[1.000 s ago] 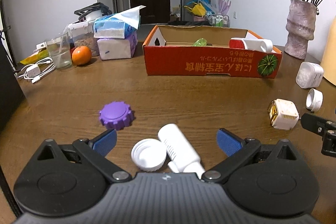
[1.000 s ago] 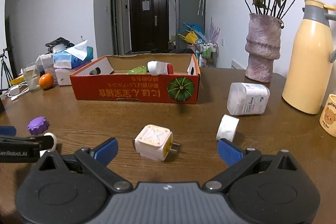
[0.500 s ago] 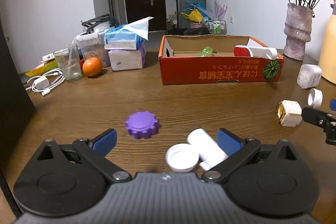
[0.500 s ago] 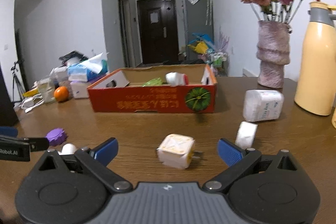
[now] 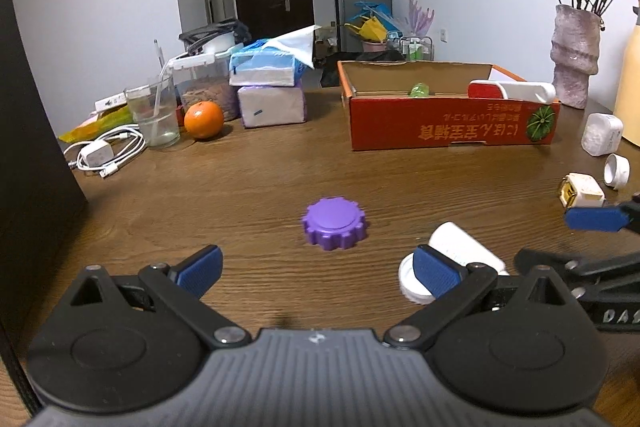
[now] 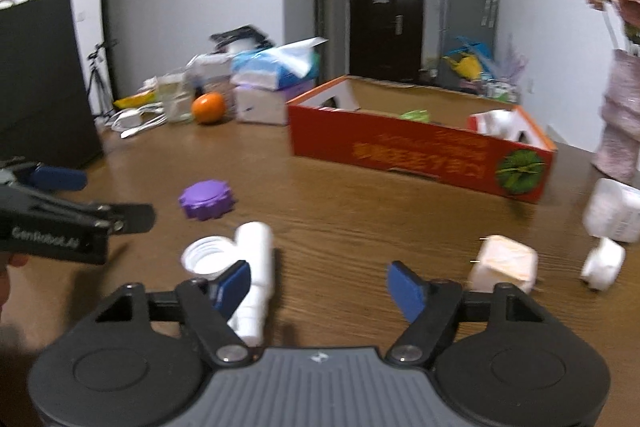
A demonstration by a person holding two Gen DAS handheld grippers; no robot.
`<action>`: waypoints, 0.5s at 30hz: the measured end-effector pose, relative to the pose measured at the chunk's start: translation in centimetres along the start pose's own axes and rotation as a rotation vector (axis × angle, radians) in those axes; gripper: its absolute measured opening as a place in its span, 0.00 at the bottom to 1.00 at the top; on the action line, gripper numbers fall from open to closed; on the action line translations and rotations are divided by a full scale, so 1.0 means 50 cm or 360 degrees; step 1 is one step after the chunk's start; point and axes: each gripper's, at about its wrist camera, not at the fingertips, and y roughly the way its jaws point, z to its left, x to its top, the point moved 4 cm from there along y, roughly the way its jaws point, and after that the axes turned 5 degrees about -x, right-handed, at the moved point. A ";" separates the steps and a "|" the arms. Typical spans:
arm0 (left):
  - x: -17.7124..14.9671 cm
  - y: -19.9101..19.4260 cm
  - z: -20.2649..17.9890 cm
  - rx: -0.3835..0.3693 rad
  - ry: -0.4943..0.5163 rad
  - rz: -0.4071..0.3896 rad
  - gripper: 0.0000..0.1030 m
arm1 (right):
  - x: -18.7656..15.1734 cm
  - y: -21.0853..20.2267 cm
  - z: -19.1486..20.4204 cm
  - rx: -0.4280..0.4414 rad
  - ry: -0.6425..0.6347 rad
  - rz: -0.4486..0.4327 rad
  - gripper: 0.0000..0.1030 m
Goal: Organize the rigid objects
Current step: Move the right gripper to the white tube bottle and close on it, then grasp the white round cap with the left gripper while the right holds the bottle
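Two tools work over one brown bench (image 5: 248, 187). Counted left to right, the loose pieces are one purple cog-shaped cap (image 5: 335, 223), one white screw lid (image 6: 206, 260), one white bottle (image 6: 256, 279) lying on its side, one cream cube plug (image 6: 505, 263), one small white ring-shaped cap (image 6: 604, 264) and one white jar (image 6: 612, 209) on its side; one red cardboard box (image 5: 448, 127) stands at twelve o'clock, with a green item and a red-and-white container inside. One orange (image 5: 203, 120) sits far left among clutter. The left tool (image 5: 316, 269) stands wide open and empty, the purple cog-shaped cap just ahead at twelve o'clock, the white screw lid and white bottle behind its right finger at about three o'clock. The right tool (image 6: 318, 285) is closing with only bare bench between its fingers; the white bottle touches or nearly touches its left finger at nine o'clock, the cream cube plug lies outside its right finger at about two o'clock.
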 end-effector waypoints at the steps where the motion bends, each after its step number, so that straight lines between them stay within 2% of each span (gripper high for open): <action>1: -0.001 0.002 0.005 -0.0001 -0.0004 0.0003 1.00 | -0.001 0.004 0.009 0.0011 -0.0015 0.0009 0.62; 8: -0.007 0.010 0.029 -0.0040 -0.0032 0.0008 1.00 | -0.001 0.037 0.055 0.0062 -0.0083 0.0069 0.50; 10: -0.007 0.011 0.031 -0.0051 -0.0046 0.0010 1.00 | -0.002 0.046 0.061 0.0066 -0.0089 0.0088 0.42; 15: -0.010 0.018 0.035 -0.0073 -0.0066 0.0023 1.00 | -0.005 0.058 0.069 0.0092 -0.0095 0.0113 0.33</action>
